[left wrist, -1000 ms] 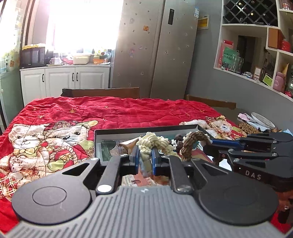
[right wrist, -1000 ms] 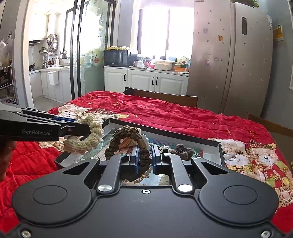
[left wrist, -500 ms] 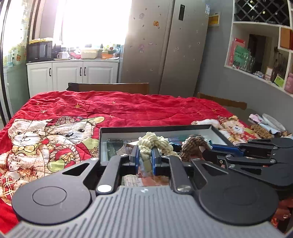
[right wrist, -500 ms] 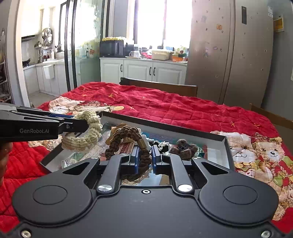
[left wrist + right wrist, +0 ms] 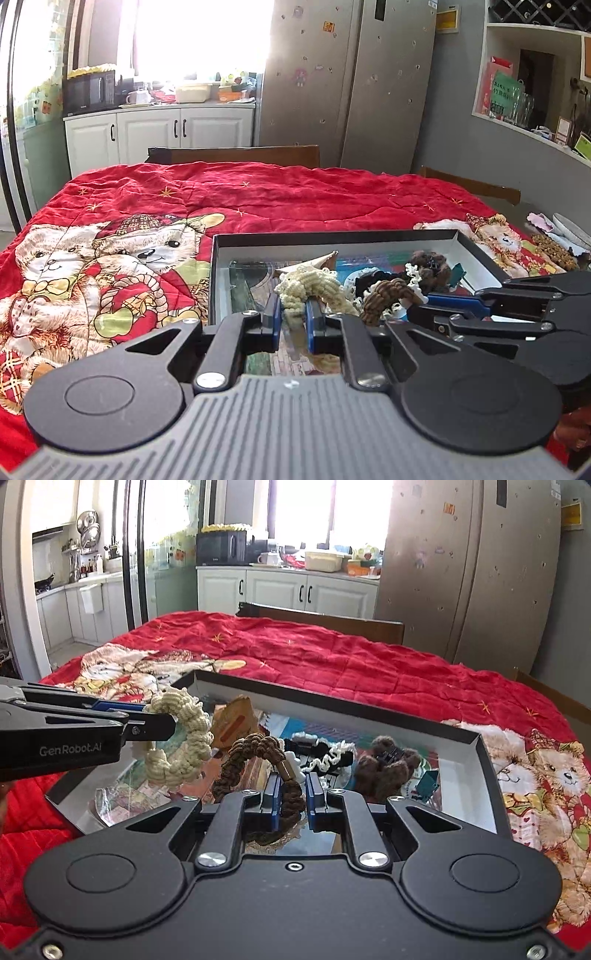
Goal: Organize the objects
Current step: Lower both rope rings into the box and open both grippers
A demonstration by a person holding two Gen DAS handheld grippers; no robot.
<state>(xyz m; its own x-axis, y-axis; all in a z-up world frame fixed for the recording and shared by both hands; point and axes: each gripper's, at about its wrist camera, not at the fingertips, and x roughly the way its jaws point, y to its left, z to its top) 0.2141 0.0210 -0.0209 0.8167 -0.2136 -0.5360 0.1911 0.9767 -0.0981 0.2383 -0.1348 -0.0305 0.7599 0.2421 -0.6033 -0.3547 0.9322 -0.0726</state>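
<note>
Your left gripper (image 5: 291, 321) pinches a cream braided bracelet (image 5: 314, 288); your right gripper (image 5: 291, 801) pinches a brown one (image 5: 255, 760), both above the box's (image 5: 369, 709) near edge.

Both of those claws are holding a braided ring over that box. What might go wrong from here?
The left gripper pinches the cream ring by only a small part, so it could slip out and drop. The right gripper holds the brown ring close beside it, so the two might snag. The box is already cluttered, so a dropped ring might tangle with the white lace.
</note>
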